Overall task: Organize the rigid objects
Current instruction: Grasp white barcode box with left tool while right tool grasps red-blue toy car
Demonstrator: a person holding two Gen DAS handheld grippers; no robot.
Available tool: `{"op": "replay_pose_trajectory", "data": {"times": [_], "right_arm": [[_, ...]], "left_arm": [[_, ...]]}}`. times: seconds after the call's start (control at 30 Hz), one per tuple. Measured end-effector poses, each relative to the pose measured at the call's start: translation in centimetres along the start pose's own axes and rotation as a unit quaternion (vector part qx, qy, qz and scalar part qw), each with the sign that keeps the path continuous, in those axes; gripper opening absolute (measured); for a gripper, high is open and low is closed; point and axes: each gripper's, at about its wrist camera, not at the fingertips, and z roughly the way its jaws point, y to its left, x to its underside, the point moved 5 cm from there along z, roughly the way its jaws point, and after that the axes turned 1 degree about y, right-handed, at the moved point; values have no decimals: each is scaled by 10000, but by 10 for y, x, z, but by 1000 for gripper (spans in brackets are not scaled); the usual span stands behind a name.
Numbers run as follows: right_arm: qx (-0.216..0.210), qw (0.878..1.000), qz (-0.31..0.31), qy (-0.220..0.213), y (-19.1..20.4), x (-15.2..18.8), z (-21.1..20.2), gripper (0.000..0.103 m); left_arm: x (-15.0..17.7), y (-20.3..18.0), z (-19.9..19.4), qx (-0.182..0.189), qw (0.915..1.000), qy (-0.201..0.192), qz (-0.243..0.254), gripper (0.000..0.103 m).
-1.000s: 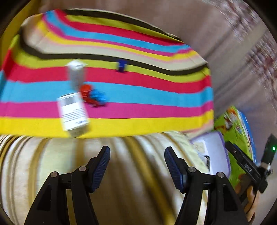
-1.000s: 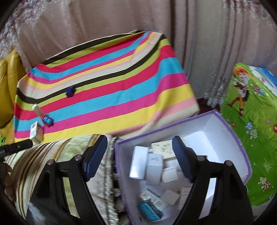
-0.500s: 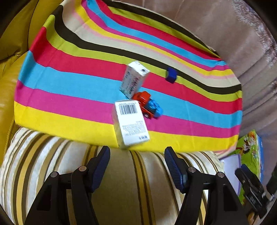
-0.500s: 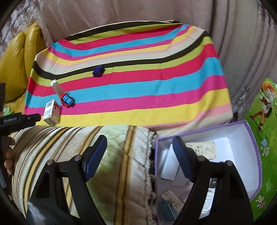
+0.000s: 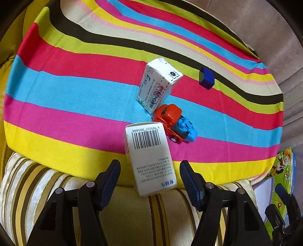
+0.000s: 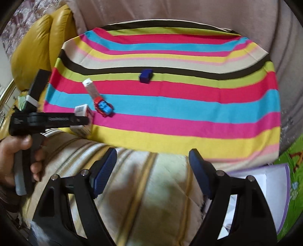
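A white barcode box [image 5: 149, 157] stands at the near edge of the striped cloth [image 5: 75, 90]. My left gripper [image 5: 149, 177] is open, its fingers on either side of the box's near end, not touching. Behind it lie a red and blue toy car [image 5: 175, 123], a second white box [image 5: 158, 84] leaning over and a small dark blue block [image 5: 206, 78]. In the right wrist view my right gripper [image 6: 152, 170] is open and empty over the striped cushion [image 6: 142, 189]. The left gripper [image 6: 81, 119], barcode box [image 6: 83, 111], car [image 6: 104, 108] and blue block [image 6: 145, 76] show there too.
A purple-rimmed white storage box [image 6: 272, 181] stands at the lower right beside a green cartoon mat [image 6: 293, 157]. A yellow leather sofa arm [image 6: 37, 45] rises at the left. A curtain [image 6: 189, 9] hangs behind the cloth.
My left gripper has moved forward up to the barcode box, which now sits between its fingers. My right gripper has swung left, away from the storage box, toward the cloth.
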Motion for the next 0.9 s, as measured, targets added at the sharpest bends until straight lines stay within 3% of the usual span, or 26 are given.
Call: {"op": "replay_pose_trajectory", "data": {"times": [0.07,0.23,0.53,0.73,0.9], "right_arm": [[47,9999,-120,45,8,-8,7,81],[-83,9994,-321,115,29,-25,28,81],[-168,9975,-586,351,63,-46,70,81],[-187,9933,-1016,520,89,-59,98,81],[-328,9898,-1259,582,107,-70,117,81]], "left_arm": [[0,2,5,-27,10000,59,-9,51],[2,5,5,58,10000,20,-71,49],[16,45,-18,644,9934,-340,-888,41],[26,55,-37,968,9875,-749,-993,41],[27,54,-36,1030,9862,-783,-1034,41]]}}
